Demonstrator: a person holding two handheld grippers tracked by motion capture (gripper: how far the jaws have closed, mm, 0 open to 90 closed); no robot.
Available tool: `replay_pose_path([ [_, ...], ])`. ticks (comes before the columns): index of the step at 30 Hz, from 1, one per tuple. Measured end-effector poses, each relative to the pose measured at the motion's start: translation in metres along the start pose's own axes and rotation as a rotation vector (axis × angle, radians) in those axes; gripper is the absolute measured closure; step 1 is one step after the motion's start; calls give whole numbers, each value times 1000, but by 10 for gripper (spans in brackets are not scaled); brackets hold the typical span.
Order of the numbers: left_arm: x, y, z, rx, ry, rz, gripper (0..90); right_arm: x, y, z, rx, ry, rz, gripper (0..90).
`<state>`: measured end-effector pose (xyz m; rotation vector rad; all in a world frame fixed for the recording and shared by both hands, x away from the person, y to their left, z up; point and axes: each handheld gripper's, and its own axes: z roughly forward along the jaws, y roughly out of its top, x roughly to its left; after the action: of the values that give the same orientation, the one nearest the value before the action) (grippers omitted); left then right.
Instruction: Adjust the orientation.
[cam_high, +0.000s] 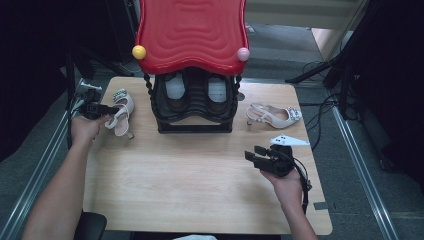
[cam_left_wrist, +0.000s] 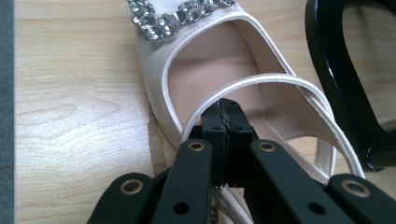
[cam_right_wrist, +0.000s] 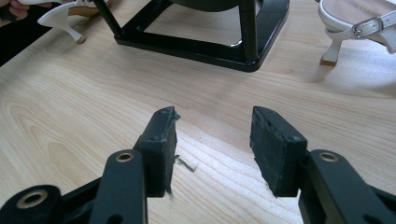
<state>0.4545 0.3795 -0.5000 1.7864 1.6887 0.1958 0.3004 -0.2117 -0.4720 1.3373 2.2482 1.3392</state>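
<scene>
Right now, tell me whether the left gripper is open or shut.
Shut. The left gripper has its jaws pressed together on the heel strap of the left shoe.

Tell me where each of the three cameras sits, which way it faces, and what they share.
High view: above the person's side, looking forward and down on the table; both forearms, left gripper, right gripper.
Left gripper view: rides the left gripper, jaws shut on the strap of the left shoe.
Right gripper view: rides the right gripper, open jaws facing the black rack.
Shared: the rack, left shoe and right shoe also appear in the high view.
</scene>
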Motion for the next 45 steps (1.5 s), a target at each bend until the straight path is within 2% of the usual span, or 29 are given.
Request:
replay_pose_path([
  [3, -3, 6, 0, 20, 20, 21, 900, 0, 0, 0, -1, -2, 3, 520],
  [4, -4, 7, 0, 11, 23, 25, 900, 0, 0, 0, -1, -2, 2, 520],
  [7, -7, 9, 1, -5, -5, 8, 900, -1, 0, 0, 1, -2, 1, 521],
  [13, -14, 11, 3, 2, -5, 23, 894, 0, -1, -1, 0, -1, -3, 521],
  [19, -18, 10, -5, -22, -20, 26, 868, -1, -1, -1, 0, -1, -5, 521],
  [22, -21, 8, -9, -31, -17, 37, 832, 0, -1, 0, 1, -3, -4, 521],
  [26, -24, 5, -18, -74, -16, 34, 779, 1, 0, 0, -2, 0, -7, 521],
  [28, -24, 4, -25, -83, -15, 48, 760, 1, 1, 1, -5, 1, -13, 521],
  [32, -26, 2, -35, -106, 6, 54, 709, 1, 3, 4, 0, 9, -12, 521],
  [35, -27, -2, -41, -132, 15, 44, 634, 3, 5, 7, 3, 14, -23, 520],
  [38, -27, -9, -44, -151, 31, 31, 616, 4, 7, 10, 4, 23, -32, 520],
  [43, -28, -20, -42, -141, 35, 16, 575, 7, 10, 14, 9, 34, -38, 519],
  [45, -29, -24, -39, -147, 53, 7, 566, 8, 11, 16, 10, 38, -45, 519],
])
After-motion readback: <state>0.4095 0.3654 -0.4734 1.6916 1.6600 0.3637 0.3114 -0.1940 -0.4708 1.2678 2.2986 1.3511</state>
